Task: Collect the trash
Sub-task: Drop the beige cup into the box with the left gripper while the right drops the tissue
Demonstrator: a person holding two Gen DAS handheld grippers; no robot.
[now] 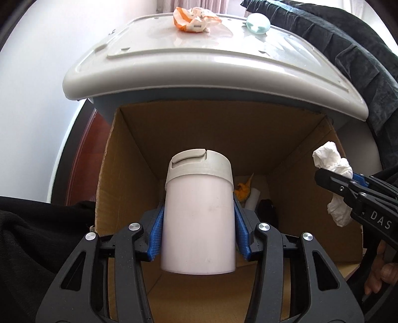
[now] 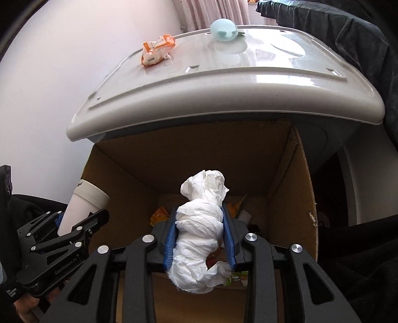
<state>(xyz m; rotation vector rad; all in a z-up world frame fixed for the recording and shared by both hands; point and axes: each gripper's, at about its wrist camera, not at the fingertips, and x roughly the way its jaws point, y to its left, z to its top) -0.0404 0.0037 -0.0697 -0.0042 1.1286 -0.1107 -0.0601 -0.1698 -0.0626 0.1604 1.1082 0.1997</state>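
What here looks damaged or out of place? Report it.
The box's right front edge is torn and frayed. An orange wrapper and a pale blue blob lie on the grey lid, not yet in the box.

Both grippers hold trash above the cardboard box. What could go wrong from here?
1. The left gripper holds the white bottle near the left wall of the cardboard box; released there, it may strike the rim and fall outside.
2. The crumpled tissue in the right gripper may cling to a blue pad instead of dropping.
3. The orange wrapper on the grey lid could be forgotten.
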